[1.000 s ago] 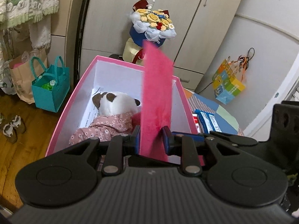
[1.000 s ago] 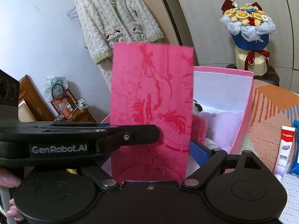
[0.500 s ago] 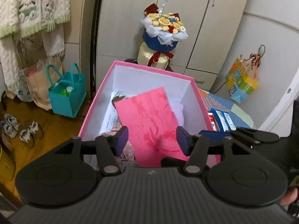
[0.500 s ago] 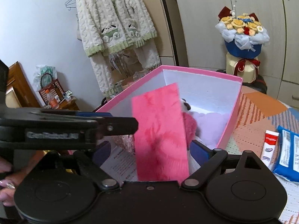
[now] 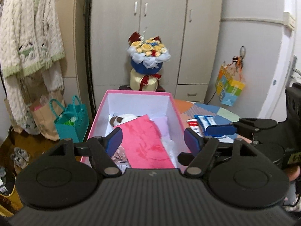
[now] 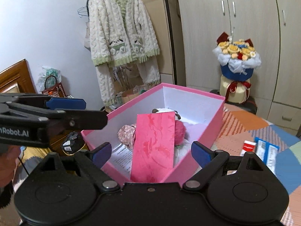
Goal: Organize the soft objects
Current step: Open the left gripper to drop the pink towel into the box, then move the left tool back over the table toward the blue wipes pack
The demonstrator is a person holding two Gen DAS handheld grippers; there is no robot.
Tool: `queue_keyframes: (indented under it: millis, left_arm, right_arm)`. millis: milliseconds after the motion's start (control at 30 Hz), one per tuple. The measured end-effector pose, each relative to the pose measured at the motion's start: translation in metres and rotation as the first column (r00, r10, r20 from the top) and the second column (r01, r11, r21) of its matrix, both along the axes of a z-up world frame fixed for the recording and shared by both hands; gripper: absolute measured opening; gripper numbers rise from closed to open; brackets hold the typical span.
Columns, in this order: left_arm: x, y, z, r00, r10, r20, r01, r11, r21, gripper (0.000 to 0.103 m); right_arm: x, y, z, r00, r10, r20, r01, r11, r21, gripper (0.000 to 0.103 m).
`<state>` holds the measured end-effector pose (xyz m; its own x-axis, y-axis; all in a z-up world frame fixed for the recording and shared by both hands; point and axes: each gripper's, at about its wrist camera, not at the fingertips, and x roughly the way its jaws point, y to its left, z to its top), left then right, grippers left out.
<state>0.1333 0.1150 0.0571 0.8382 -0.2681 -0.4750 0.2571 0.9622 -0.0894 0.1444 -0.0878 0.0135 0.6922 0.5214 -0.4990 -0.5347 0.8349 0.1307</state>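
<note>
Box: a pink box (image 5: pixel 176 111) with white inner walls stands open on a patchwork cloth (image 6: pixel 250 124), its near rim just ahead of both grippers.
Cloth piece: a flat pink cloth (image 5: pixel 148 143) lies slanting in the box, its near end leaning up at the front wall, its far end resting on the toys.
Toys: a white-and-brown plush toy (image 5: pixel 122 118) lies at the far end of the box; a floral fabric bundle (image 6: pixel 127 133) and a fuzzy dark-pink ball (image 6: pixel 180 131) sit on either side of the cloth piece.
Room at the edges: the box's far half shows bare white wall; a printed sheet (image 6: pixel 120 155) lies bare on the floor of the box beside the cloth piece.
To the right: a tube and blue packets (image 6: pixel 265 149) lie on the patchwork cloth, apart from the box.
Beyond: a bouquet (image 5: pixel 147 56) stands behind the box against the wardrobe (image 5: pixel 163 18); a teal bag (image 5: pixel 72 120) sits on the floor to the left.
Left gripper (image 5: pixel 153 138): jaws spreading wider, nothing pinched; the cloth piece lies below between them, untouched.
Right gripper (image 6: pixel 149 151): jaws spread wide, holding nothing; the cloth piece lies between them, clear of both pads.
</note>
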Motion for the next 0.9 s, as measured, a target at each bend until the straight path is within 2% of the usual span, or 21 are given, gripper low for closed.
queue_keyframes:
  millis: [167,300,533,633,767,900]
  left_arm:
    - [-0.026,-0.019,0.006,0.997,-0.069,0.028,0.068,0.997,0.031,0.076]
    - [-0.039,-0.037,0.008,0.989,-0.146,0.006,0.146,0.988,0.054,0.077]
    - [-0.055,-0.079,0.002,0.970,-0.245,-0.006,0.244,0.964,0.109,0.083]
    - [-0.053,-0.102,-0.002,0.953,-0.302,-0.001,0.301,0.951,0.072,0.083]
    - [-0.039,-0.130,-0.016,0.943,-0.332,-0.010,0.332,0.943,0.032,0.082]
    - [-0.013,-0.153,-0.040,0.927,-0.368,-0.076,0.365,0.930,-0.043,0.082]
  right_arm:
    - [-0.035,-0.035,0.006,0.998,-0.004,0.066,0.005,1.000,-0.012,0.094]
    - [-0.059,-0.061,0.005,0.996,0.000,0.086,0.005,0.999,-0.050,0.094]
    - [-0.086,-0.097,-0.002,0.991,-0.051,0.127,0.063,0.994,-0.092,0.094]
    - [-0.086,-0.105,-0.008,0.988,-0.071,0.134,0.082,0.994,-0.076,0.094]
    - [-0.080,-0.115,-0.020,0.985,-0.089,0.150,0.103,0.991,-0.091,0.094]
    - [-0.064,-0.127,-0.037,0.986,-0.095,0.139,0.110,0.988,-0.106,0.097]
